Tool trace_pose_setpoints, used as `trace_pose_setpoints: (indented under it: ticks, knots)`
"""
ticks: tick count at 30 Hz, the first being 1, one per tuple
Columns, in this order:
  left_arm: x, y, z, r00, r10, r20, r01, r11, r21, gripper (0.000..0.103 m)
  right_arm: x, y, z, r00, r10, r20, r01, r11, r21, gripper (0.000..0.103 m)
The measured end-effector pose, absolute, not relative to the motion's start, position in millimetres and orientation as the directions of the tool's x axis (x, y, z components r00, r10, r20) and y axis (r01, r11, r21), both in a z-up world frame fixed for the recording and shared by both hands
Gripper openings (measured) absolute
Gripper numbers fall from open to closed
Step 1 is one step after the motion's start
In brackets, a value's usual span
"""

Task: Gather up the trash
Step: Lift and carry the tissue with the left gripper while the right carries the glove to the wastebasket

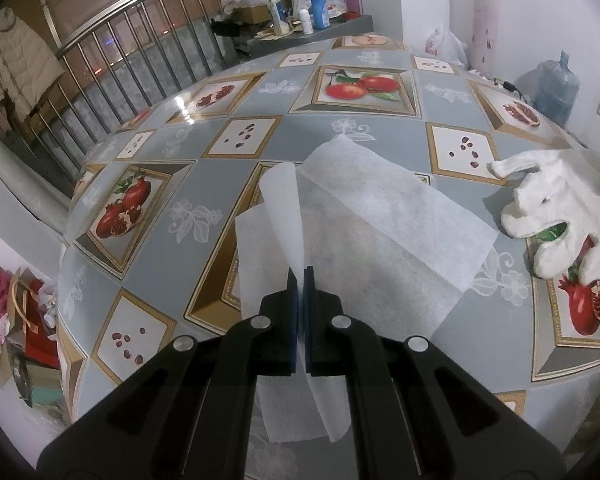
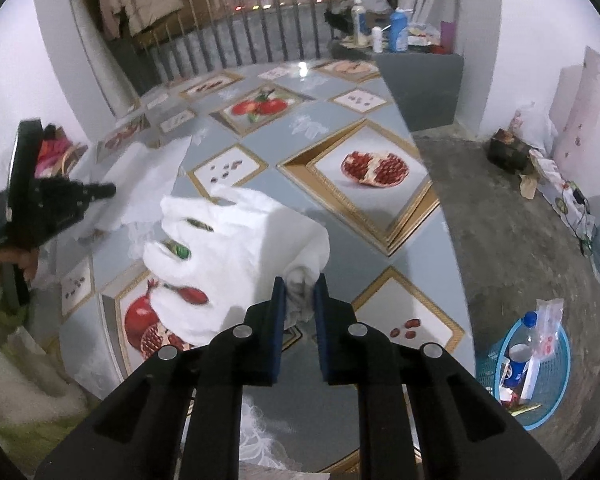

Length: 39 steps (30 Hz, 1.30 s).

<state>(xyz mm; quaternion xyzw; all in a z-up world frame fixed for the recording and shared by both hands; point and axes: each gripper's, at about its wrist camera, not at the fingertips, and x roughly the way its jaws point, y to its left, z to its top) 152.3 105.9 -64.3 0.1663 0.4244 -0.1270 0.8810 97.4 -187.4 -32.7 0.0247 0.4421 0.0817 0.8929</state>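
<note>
A thin white tissue sheet (image 1: 380, 216) lies partly folded on the fruit-patterned tablecloth (image 1: 300, 140). My left gripper (image 1: 300, 276) is shut on its near fold, which stands up between the pads. A white cotton glove (image 1: 560, 216) rests on the table to the right of the sheet. In the right wrist view the same glove (image 2: 240, 240) lies fingers to the left, and my right gripper (image 2: 300, 284) is shut on its bunched cuff. The left gripper (image 2: 100, 190) shows at the left edge, over the tissue sheet (image 2: 140, 184).
A blue plastic basket (image 2: 540, 376) holding a bottle and wrappers stands on the concrete floor right of the table. The table edge (image 2: 440, 208) runs diagonally beside it. Bottles (image 1: 318, 8) crowd a grey ledge at the back. A water jug (image 1: 556, 88) stands by the wall.
</note>
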Motion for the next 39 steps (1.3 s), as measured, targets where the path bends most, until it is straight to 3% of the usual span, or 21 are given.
trace_pose_setpoints:
  ticks: [11, 21, 31, 39]
  knots:
    - [140.5, 99.3, -26.2, 0.645, -0.168, -0.745, 0.394, 0.909, 0.136, 0.001, 86.0, -212.7, 9.9, 0.716, 0.119, -0.688, -0.022, 0.989, 0.148, 0.014]
    - [145.9, 33.5, 40.7, 0.617, -0.441, -0.652, 0.582, 0.813, 0.001, 0.001, 52.1, -279.5, 52.4, 0.810, -0.068, -0.582, 0.196, 0.968, 0.159, 0.014]
    - [152.4, -141.9, 77.0, 0.347, -0.715, -0.607, 0.849, 0.515, -0.121, 0.001, -11.9, -391.7, 58.4, 0.754, -0.350, -0.556, 0.515, 0.841, 0.169, 0.014]
    - [148.1, -301.5, 33.7, 0.030, -0.737, -0.675, 0.920, 0.284, -0.269, 0.001, -46.2, -484.2, 3.1, 0.613, -0.445, -0.653, 0.705, 0.682, 0.197, 0.014]
